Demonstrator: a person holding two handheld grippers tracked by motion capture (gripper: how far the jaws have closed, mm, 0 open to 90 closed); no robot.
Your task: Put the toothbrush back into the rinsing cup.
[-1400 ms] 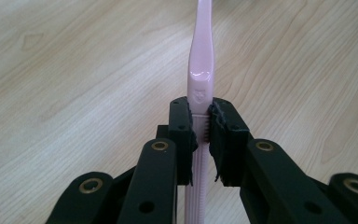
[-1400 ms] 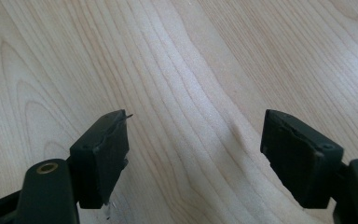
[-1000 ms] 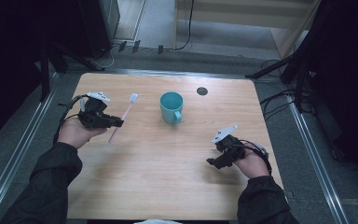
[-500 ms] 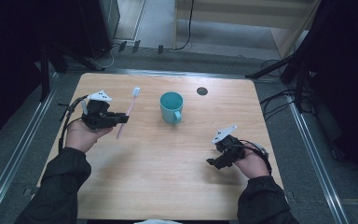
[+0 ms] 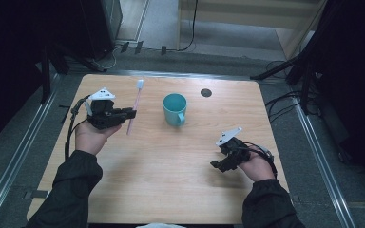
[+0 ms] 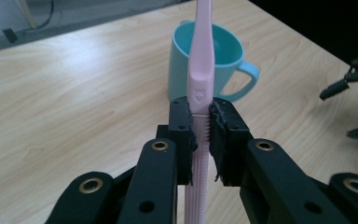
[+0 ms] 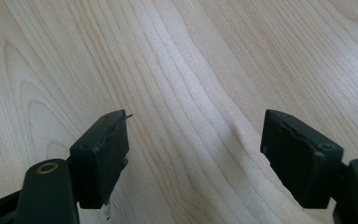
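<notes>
A pink toothbrush (image 5: 135, 105) with a pale head is clamped in my left gripper (image 5: 129, 114), which is shut on its handle at the table's left. In the left gripper view the toothbrush (image 6: 200, 70) stands almost upright between the jaws of that gripper (image 6: 202, 135), its head out of the frame at the top. A teal mug (image 5: 175, 109) stands to the right of it near the table's middle, handle toward the front; the mug (image 6: 207, 60) lies just behind the brush. My right gripper (image 5: 220, 164) hovers open low over bare wood at the front right, its jaws (image 7: 193, 154) wide apart.
The wooden table (image 5: 171, 190) has a dark round hole (image 5: 206, 92) at the back right. Cables trail from both grippers off the table's sides. Metal rails run along the floor on either side.
My left gripper has lifted the toothbrush and tilted it more upright, shifting a little right toward the mug. The right gripper has stayed put.
</notes>
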